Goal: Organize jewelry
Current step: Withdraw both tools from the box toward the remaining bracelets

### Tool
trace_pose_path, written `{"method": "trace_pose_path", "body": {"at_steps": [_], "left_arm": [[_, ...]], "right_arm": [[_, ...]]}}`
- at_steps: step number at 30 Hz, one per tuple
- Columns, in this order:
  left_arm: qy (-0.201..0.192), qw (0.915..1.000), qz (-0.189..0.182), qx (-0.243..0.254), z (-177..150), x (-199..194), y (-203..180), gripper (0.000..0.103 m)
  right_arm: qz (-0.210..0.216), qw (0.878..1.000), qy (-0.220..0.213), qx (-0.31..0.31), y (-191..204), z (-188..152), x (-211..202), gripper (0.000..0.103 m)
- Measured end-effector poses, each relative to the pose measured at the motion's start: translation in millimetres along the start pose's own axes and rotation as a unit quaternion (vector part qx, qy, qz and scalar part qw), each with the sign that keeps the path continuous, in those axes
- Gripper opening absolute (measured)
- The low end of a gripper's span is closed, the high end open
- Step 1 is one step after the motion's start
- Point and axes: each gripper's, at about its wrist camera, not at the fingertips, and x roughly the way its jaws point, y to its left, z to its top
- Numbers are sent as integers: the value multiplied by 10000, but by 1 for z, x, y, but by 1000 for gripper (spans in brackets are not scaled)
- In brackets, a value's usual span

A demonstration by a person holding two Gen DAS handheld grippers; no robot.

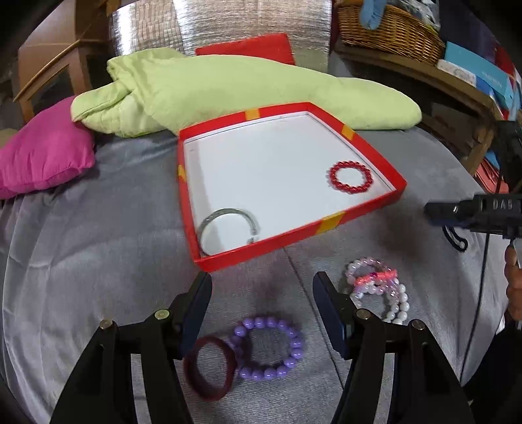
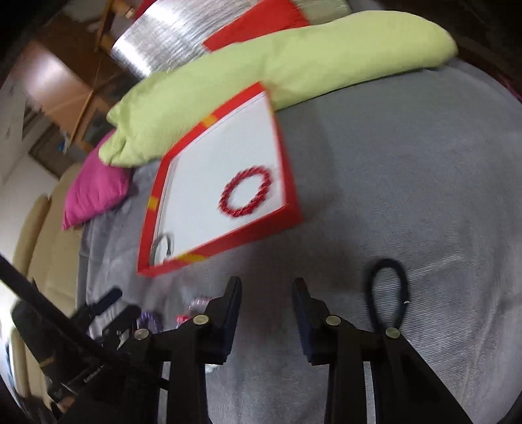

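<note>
A red tray (image 1: 368, 146) with a white floor lies on the grey bedspread. In it are a red bead bracelet (image 1: 350, 177) and a silver bangle (image 1: 228, 225). My left gripper (image 1: 261, 287) is open and empty above the bedspread, just short of the tray. Below it lie a purple bead bracelet (image 1: 267, 347) and a dark red hair band (image 1: 208, 368); a pile of pink and white bead bracelets (image 1: 378, 290) lies to its right. My right gripper (image 2: 267, 287) is open and empty near the tray (image 2: 293, 182). A black hair tie (image 2: 388, 293) lies to its right.
A light green quilt (image 1: 228, 88) and a magenta pillow (image 1: 42, 156) lie behind the tray. A wicker basket (image 1: 388, 29) and boxes stand on a shelf at the back right. The other gripper's black body (image 1: 473, 212) shows at the right edge.
</note>
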Motion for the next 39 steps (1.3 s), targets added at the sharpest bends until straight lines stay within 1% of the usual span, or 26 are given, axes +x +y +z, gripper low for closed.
{"method": "trace_pose_path", "body": {"at_steps": [2, 4, 7, 8, 9, 10, 14, 16, 20, 27, 30, 32, 34, 35, 37, 39], "left_arm": [[8, 9999, -8, -162, 1, 0, 6, 65], [31, 9997, -10, -235, 1, 1, 9, 65], [51, 9998, 74, -189, 1, 3, 10, 65], [57, 9998, 90, -171, 0, 3, 11, 65], [69, 9998, 107, -167, 0, 4, 13, 65], [85, 9997, 118, -176, 0, 5, 14, 65], [162, 9997, 104, -174, -2, 7, 18, 65], [178, 9997, 111, -136, -3, 7, 17, 65], [171, 9998, 96, -91, -3, 7, 14, 65], [247, 9996, 90, 46, -6, 9, 4, 65], [268, 9996, 41, 95, -8, 9, 1, 65], [284, 9995, -54, 142, -9, 9, -3, 65], [305, 9992, -105, 252, -11, 9, -9, 65], [314, 9990, -75, 322, -11, 9, -11, 65], [318, 9987, -13, 401, -11, 10, -11, 65], [308, 9989, -19, 347, -10, 9, -9, 65]], "right_arm": [[178, 9988, -314, 330, -10, 12, -1, 34], [382, 9959, -530, 618, -16, 24, 3, 34], [374, 9933, -785, 767, -17, 37, 14, 34], [407, 9925, -805, 820, -17, 40, 19, 34], [508, 9917, -758, 906, -17, 44, 27, 34], [521, 9918, -706, 931, -15, 46, 33, 34], [165, 9949, -562, 822, -8, 49, 50, 34], [110, 9954, -506, 803, -8, 47, 53, 34], [220, 9956, -349, 841, -6, 44, 50, 34], [263, 9965, 15, 797, -4, 32, 53, 34], [92, 9974, -207, 677, 0, 33, 46, 34], [80, 9976, -233, 640, 0, 34, 43, 34], [46, 9977, -16, 682, -1, 33, 47, 34], [-25, 9971, 155, 740, -2, 30, 51, 34], [-71, 9963, 366, 781, -4, 23, 55, 34], [-162, 9973, 403, 589, 2, 20, 58, 34]]}}
